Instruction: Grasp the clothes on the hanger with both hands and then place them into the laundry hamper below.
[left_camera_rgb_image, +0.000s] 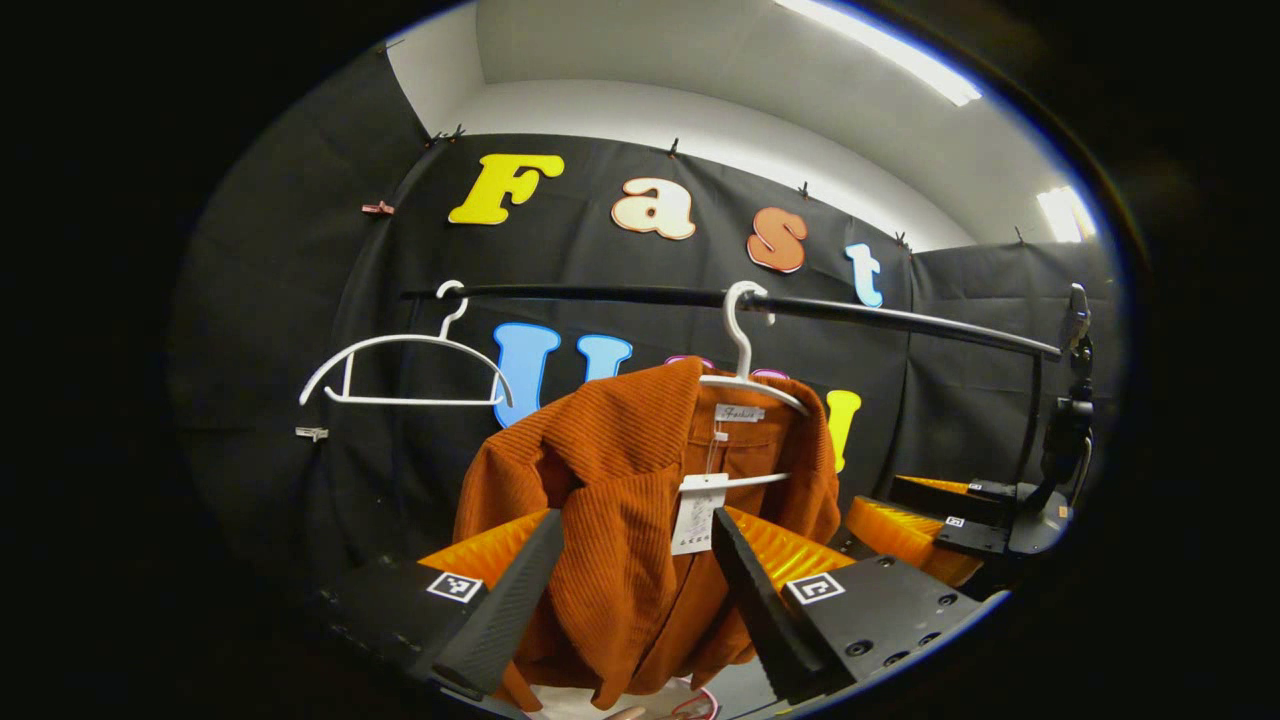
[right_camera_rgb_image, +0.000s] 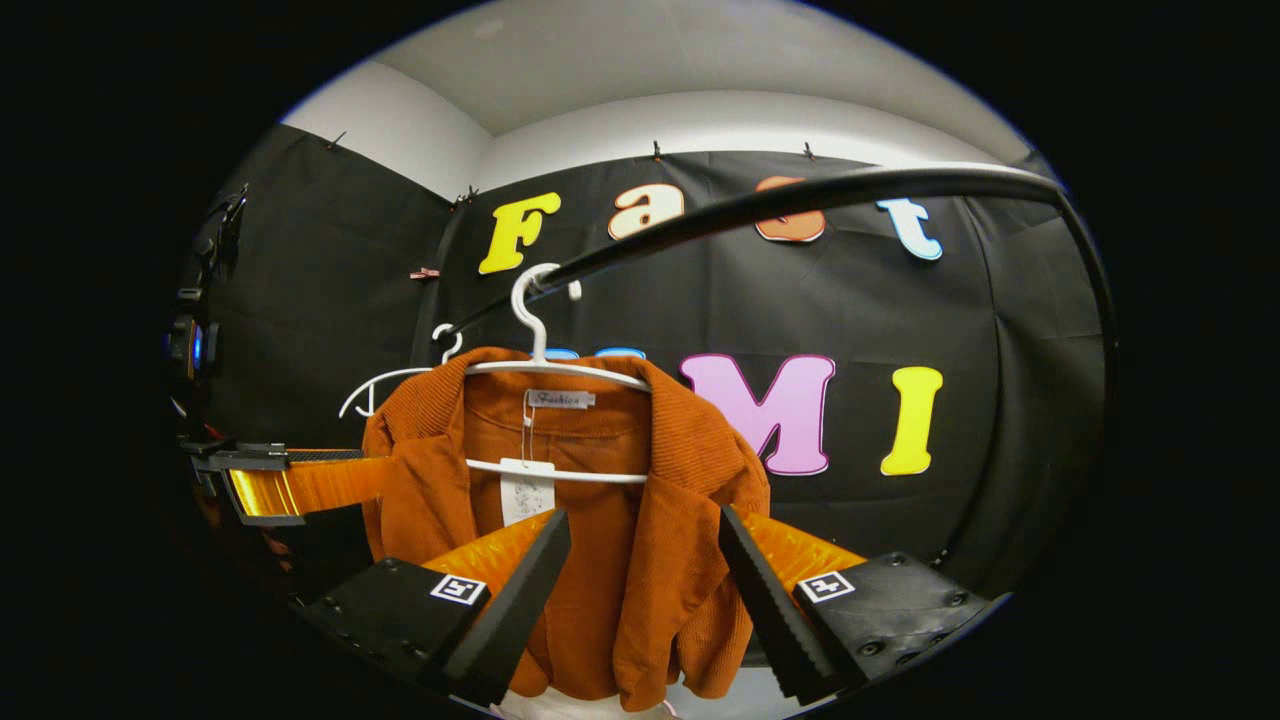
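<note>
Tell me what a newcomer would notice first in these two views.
The rust-orange corduroy jacket draws the eye first: it hangs on a white plastic hanger from the black rail, with a white paper tag at its collar. The left gripper and the right gripper are both open in front of it. A second, bare white hanger hangs further along the rail.

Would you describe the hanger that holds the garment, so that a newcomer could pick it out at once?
Start at the black rail that runs across the booth in front of the black cloth wall. Two white hangers hook over it; the loaded hanger is the one with the rust-orange corduroy jacket draped on it and a white paper tag dangling from it. The other white hanger is bare.
</note>
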